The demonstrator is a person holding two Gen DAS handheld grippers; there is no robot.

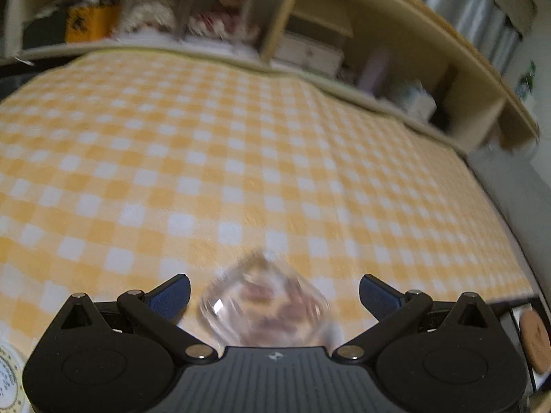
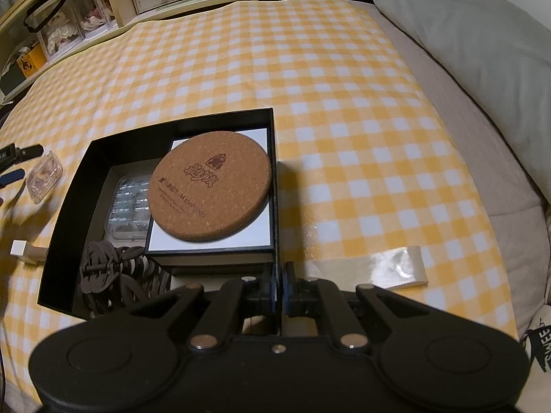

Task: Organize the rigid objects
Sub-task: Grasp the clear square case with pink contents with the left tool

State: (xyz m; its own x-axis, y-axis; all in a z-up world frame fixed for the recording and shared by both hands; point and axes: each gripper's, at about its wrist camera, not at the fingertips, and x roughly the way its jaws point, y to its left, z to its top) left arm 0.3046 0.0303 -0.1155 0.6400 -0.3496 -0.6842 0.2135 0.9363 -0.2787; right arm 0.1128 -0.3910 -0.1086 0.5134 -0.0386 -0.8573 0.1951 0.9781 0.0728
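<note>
Left gripper point(image 1: 274, 289) sat wide open, blue pads point(image 1: 171, 296) either side of small clear plastic case point(image 1: 265, 304) with brownish contents, not touching it. Case lay on yellow-and-white checked cloth point(image 1: 241, 155), just left of black open-top cardboard box point(image 2: 72, 179) in right wrist view. Left view blurred, so contents unreadable.

Right gripper point(image 2: 279, 285) was closed tight on near right wall of box, pinning it.

Inside box: round cork coaster point(image 2: 210, 186) on white-topped black inner box point(image 2: 256, 220), clear blister tray point(image 2: 127, 206) beside it, dark brown cut-out wooden pieces point(image 2: 113, 275) at near corner.

Risks, judged:
- Case smooth and rounded; off-centre pinch likely to squirt it out or tip it.
- Slick cloth could let case slide under pads.
- Little free floor left in box; case may land on coaster and slip off.
- Thin box wall could buckle or lift if right grip pulled.

Writing: coaster print in dark red, logo plus small lines, only partly legible, something like "M LaoFango", not certain. Fragment "SWEE" on fabric point(image 2: 537, 347) at right edge. White block point(image 2: 19, 248) on cloth unmarked.
</note>
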